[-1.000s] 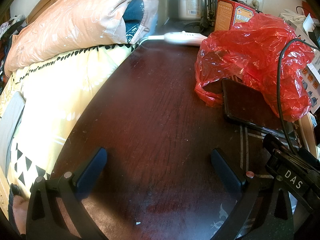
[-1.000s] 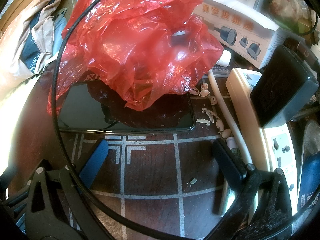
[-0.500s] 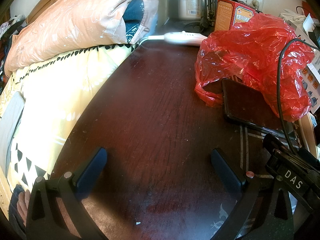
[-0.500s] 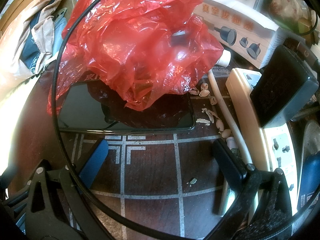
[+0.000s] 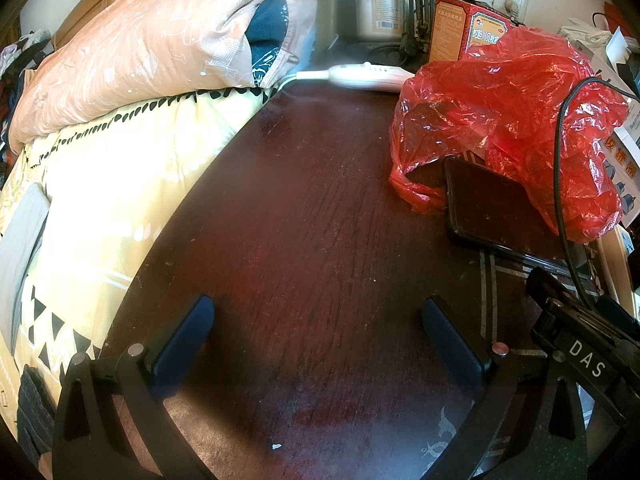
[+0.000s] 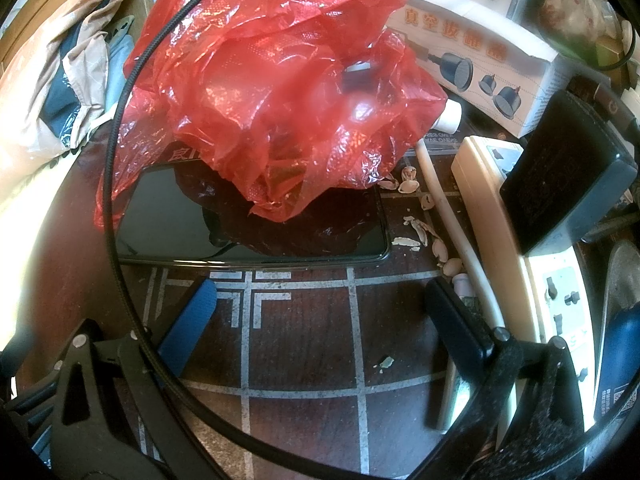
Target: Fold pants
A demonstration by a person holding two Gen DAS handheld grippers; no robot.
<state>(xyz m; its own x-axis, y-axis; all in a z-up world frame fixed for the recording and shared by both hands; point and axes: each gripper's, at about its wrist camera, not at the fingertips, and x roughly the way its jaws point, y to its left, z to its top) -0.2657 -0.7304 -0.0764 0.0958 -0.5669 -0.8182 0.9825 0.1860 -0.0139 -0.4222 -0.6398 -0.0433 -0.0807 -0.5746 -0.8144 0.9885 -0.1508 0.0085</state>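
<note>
My left claw (image 5: 318, 318) sits low over the dark wooden tabletop (image 5: 320, 208) with its two blue-padded fingers (image 5: 182, 342) spread wide and nothing between them. My right claw (image 6: 320, 308) is likewise spread wide and empty, its two fingers over the white line pattern (image 6: 248, 292) inlaid in the tabletop.

Item count, left wrist view:
- One red plastic bag (image 5: 508, 116), crumpled, resting at the right of the tabletop.
- One black phone (image 5: 496, 216), lying flat, its far end tucked under the bag.
- One black cable (image 5: 558, 184) arcing over the bag and down toward the black mount marked DAS (image 5: 586, 358).
- One white power strip (image 5: 368, 77) at the far edge of the tabletop.
- One metal canister (image 5: 379, 8) and one red carton (image 5: 468, 30) behind it.
- One peach pillow (image 5: 132, 60) on one pale yellow bedspread (image 5: 104, 184) at the left, the bed touching the tabletop edge.

Right wrist view adds:
- One white product box (image 6: 480, 48) behind the bag.
- One cream power strip (image 6: 508, 232) at the right, with one black adapter (image 6: 564, 172) seated on it.
- Several nut shells (image 6: 412, 186) scattered between the phone and the strip; exact count cannot be told.

The pants cannot be identified with certainty in either view; a flat grey fabric (image 5: 20, 236) lies on the bed at the far left, too little visible to classify
</note>
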